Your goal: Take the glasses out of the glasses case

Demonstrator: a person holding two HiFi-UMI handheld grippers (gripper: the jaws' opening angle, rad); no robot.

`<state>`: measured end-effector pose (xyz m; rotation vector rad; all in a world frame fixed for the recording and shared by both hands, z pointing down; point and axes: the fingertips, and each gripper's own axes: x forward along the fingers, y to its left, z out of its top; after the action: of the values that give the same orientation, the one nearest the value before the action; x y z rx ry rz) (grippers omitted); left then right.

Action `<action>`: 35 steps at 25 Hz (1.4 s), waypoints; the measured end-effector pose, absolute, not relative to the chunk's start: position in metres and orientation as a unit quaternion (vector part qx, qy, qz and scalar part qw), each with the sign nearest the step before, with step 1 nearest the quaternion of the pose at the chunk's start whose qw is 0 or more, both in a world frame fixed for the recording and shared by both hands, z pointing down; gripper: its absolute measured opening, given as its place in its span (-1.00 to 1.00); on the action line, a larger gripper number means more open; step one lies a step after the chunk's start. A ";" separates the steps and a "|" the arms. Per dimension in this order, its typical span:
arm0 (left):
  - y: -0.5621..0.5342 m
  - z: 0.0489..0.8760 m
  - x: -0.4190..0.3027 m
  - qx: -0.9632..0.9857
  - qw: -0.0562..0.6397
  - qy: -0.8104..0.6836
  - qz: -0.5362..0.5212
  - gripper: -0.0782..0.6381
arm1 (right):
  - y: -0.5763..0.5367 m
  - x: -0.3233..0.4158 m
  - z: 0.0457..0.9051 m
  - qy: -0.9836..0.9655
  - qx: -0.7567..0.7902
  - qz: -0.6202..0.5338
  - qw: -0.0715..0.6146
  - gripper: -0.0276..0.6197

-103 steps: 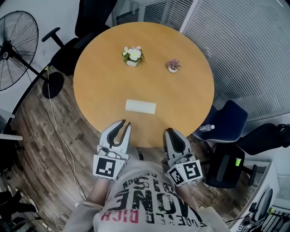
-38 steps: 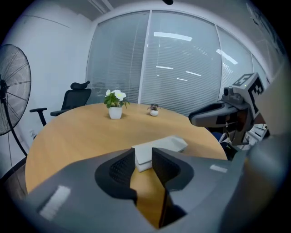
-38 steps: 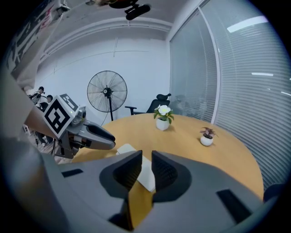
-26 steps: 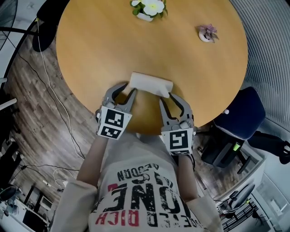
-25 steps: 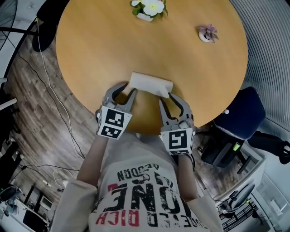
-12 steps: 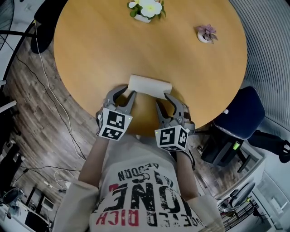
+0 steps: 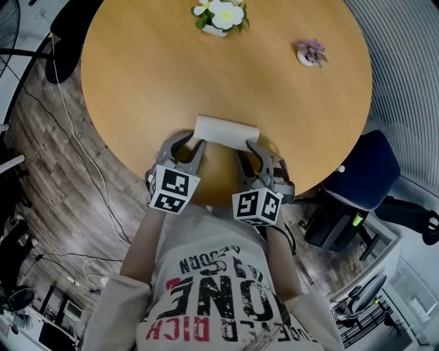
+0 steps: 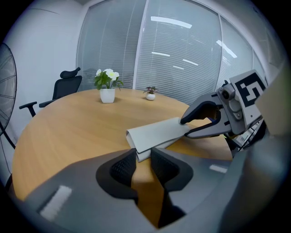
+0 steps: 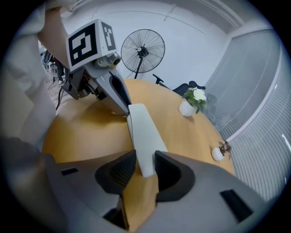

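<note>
My left tongs (image 8: 143, 159) have just been closing, and their dark ribbed pads now pinch the near corner of the pale grey, flat, rectangular glasses case (image 8: 157, 132), only a narrow bite with most of the case beyond the tips. My right tongs (image 9: 144, 166) take the opposite short end, which fills the gap between their pads, so I judge that end gripped too. The case lies shut and flat on the round light-wood surface (image 7: 171, 75), close to the edge nearest me. The glasses cannot be seen, so I take them to be inside. My worry is the holds themselves. With both tongs squeezing across the case's thickness at its ends, I may be clamping the flap down, and any pull would then lift or drag the whole case and open nothing. The left bite is shallow, and the smooth cover could slide out of it the moment I twist. If one end lets go, the case would swing on the other hold, and so near the rim it could drop to the wood floor. If the flap springs open while the case is tilted, the glasses might tumble out. The white potted flowers (image 7: 218, 15) and the small pink plant (image 7: 306, 53) stand well apart at the far side and are no hazard.
</note>
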<state>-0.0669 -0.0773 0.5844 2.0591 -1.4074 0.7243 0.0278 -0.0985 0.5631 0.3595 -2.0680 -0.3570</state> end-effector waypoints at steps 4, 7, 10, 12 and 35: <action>-0.077 0.585 -0.067 0.765 0.269 -0.521 0.268 -0.46 | -0.099 0.028 0.561 -0.858 0.151 -0.121 0.476 -0.55; -0.077 0.584 -0.067 0.765 0.268 -0.521 0.268 -0.46 | -0.100 0.028 0.557 -0.865 0.155 -0.095 0.468 -0.55; -0.077 0.584 -0.067 0.765 0.268 -0.521 0.268 -0.46 | -0.103 0.028 0.552 -0.872 0.162 -0.070 0.457 -0.55; -0.076 0.584 -0.067 0.765 0.270 -0.520 0.268 -0.46 | -0.105 0.028 0.548 -0.876 0.168 -0.051 0.448 -0.55; -0.077 0.585 -0.065 0.767 0.284 -0.512 0.265 -0.46 | -0.143 0.023 0.520 -0.894 0.228 -0.008 0.385 -0.63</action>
<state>-0.0651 -0.0773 0.5852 2.0512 -1.3690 0.7088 0.0229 -0.1428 0.5201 0.5805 -2.2784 -0.0212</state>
